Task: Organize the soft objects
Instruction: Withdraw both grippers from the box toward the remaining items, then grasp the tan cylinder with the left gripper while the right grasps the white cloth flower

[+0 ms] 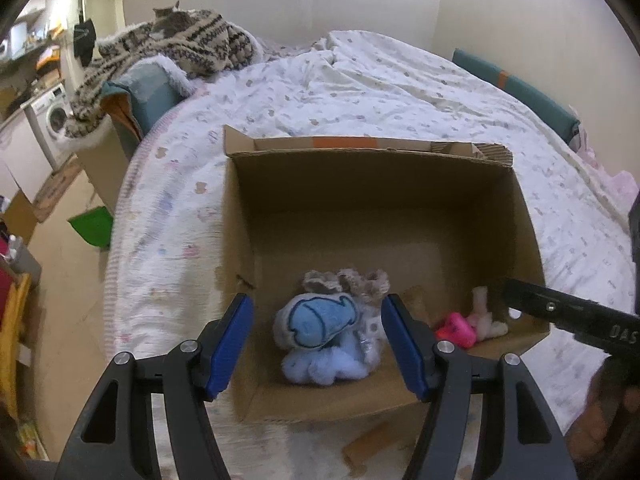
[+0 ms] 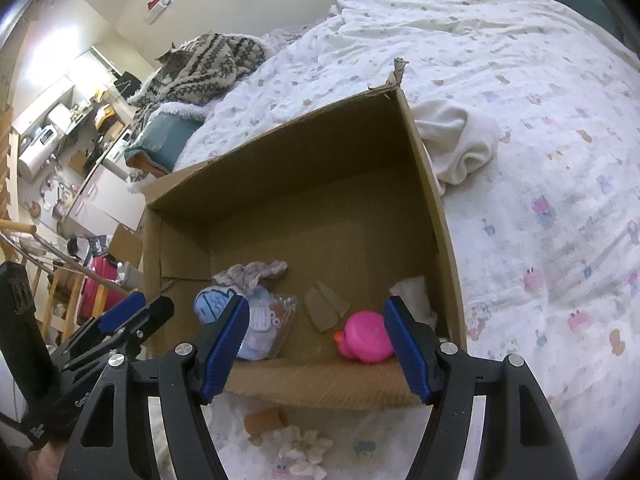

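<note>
An open cardboard box [image 1: 376, 184] [image 2: 304, 152] sits on the bed. Inside lie a blue and white plush toy [image 1: 320, 324] [image 2: 212, 304] on pale blue fabric [image 1: 320, 364], a grey scrunchie [image 1: 348, 280] [image 2: 252, 270], a pink duck toy [image 1: 456, 330] [image 2: 366, 336] and a small pale pink soft piece [image 1: 484, 316]. My left gripper [image 1: 318, 346] is open and empty above the box's near edge, over the blue plush. My right gripper [image 2: 316, 346] is open and empty above the near right side, close to the pink duck.
A rolled white cloth [image 2: 460, 144] lies on the bed right of the box. A small white fluffy item [image 2: 304, 452] and a cardboard scrap [image 2: 266, 420] lie in front of the box. A patterned blanket with a cat [image 1: 172, 36] is at the far left.
</note>
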Demonstrator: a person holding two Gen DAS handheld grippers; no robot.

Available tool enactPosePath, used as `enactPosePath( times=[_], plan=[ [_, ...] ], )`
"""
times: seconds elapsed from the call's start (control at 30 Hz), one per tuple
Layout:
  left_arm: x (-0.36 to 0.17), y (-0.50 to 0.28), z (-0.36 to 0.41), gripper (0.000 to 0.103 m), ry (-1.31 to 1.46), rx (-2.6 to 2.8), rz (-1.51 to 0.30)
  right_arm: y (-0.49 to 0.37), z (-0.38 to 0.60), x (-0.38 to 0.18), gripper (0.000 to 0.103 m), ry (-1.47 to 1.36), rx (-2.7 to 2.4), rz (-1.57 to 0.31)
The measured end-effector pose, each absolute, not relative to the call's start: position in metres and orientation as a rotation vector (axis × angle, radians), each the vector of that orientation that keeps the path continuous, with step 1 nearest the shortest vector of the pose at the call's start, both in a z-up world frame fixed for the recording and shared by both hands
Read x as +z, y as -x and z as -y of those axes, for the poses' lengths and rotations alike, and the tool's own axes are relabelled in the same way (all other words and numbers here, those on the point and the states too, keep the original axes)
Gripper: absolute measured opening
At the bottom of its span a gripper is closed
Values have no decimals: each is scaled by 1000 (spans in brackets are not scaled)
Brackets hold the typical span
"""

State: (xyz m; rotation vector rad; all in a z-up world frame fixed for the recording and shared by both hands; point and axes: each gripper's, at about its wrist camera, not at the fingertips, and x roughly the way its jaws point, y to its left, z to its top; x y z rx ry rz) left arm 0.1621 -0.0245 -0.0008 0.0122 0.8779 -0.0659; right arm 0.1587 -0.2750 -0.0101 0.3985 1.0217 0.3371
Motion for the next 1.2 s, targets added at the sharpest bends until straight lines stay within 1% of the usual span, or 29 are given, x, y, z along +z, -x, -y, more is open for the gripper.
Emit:
enactPosePath(
  times=[0.23, 0.7, 1.07, 1.2],
  plan=[
    [-3, -141, 14, 64, 25, -38, -919, -134, 272, -3, 73, -367, 353, -1024],
    [-15, -106, 3, 64, 55, -20, -1014, -99, 266, -17, 73, -395, 360, -1110],
    [-32, -97, -2, 64, 96, 12, -1085, -94, 280, -63, 73, -604, 315, -1270],
    [-35, -101, -5, 64, 127, 21, -1095, -100, 274, -82, 73, -627, 303, -1327]
  ],
)
